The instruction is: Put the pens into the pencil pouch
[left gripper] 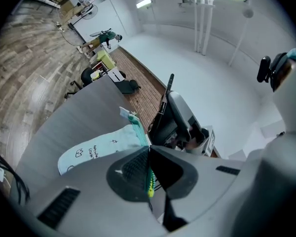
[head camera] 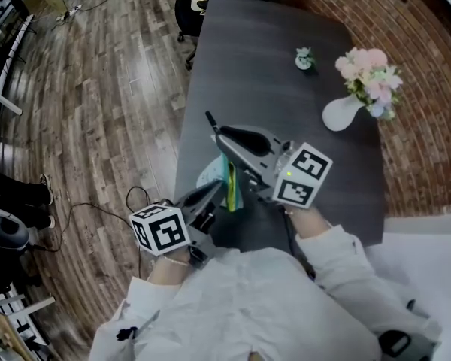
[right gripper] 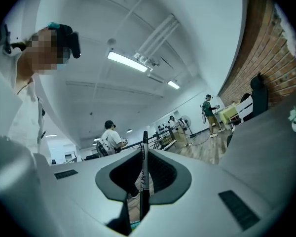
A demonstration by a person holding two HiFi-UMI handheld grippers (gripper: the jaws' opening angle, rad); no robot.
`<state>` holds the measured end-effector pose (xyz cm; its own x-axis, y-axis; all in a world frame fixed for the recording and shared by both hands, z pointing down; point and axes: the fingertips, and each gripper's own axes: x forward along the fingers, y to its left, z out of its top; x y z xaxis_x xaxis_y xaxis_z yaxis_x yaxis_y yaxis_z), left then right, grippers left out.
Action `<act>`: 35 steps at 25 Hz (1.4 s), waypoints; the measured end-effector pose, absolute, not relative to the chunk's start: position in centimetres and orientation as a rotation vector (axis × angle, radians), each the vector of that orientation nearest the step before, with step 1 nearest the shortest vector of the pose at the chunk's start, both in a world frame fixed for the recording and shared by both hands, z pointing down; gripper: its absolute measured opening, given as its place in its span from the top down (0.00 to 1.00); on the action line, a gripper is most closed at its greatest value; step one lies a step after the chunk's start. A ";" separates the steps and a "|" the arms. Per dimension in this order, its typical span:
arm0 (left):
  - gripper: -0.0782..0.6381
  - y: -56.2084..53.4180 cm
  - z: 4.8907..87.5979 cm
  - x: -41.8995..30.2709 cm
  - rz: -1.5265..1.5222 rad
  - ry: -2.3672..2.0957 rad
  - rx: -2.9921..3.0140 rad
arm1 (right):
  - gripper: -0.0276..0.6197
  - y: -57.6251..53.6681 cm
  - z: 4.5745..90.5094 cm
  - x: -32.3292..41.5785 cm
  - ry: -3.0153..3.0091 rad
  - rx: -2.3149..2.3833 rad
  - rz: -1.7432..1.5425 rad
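Grey tabletop (head camera: pixel 286 74) beside a brick wall (head camera: pixel 425 134), with wooden floor (head camera: pixel 98 89) on the other side. Far along the tabletop, a white vase (head camera: pixel 340 114) of pink flowers (head camera: pixel 368 74) and, near it, a small potted plant (head camera: pixel 305 59). At the near edge, a pale blue pencil pouch (head camera: pixel 209 177) with a teal zipper, resting on the tabletop, its zipper end raised to the left gripper (left gripper: pixel 149 152). Fingers (left gripper: pixel 130 169) of that gripper pressed together on the zipper strip, with yellow-green teeth visible in the seam between the pads. Just above the pouch, the right gripper (right gripper: pixel 144 154), pointing roughly level and away along the tabletop. Fingers (right gripper: pixel 163 172) there clamped on a black pen (right gripper: pixel 144 138), held lengthwise between them, tip poking out past the fingertips. Pen clear of the pouch, not yet inside. Behind, in the right gripper view, several people (right gripper: pixel 111 137) standing about an open room under strip lights (right gripper: pixel 126 61).
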<state>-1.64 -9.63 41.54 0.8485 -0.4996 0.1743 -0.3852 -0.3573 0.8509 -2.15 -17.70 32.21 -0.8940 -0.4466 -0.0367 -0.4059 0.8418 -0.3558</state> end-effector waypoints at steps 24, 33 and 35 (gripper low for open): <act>0.88 -9.5 41.9 -2.6 -0.206 -0.694 1.938 | 0.89 -15.7 33.6 -1.5 2.622 -0.679 -0.558; 0.88 -9.6 41.4 -2.8 -0.225 -0.717 1.917 | 0.89 -15.1 34.8 -0.9 2.686 -0.712 -0.518; 0.88 -9.5 41.8 -2.5 -0.211 -0.714 1.919 | 0.89 -14.9 34.8 -0.7 2.684 -0.710 -0.519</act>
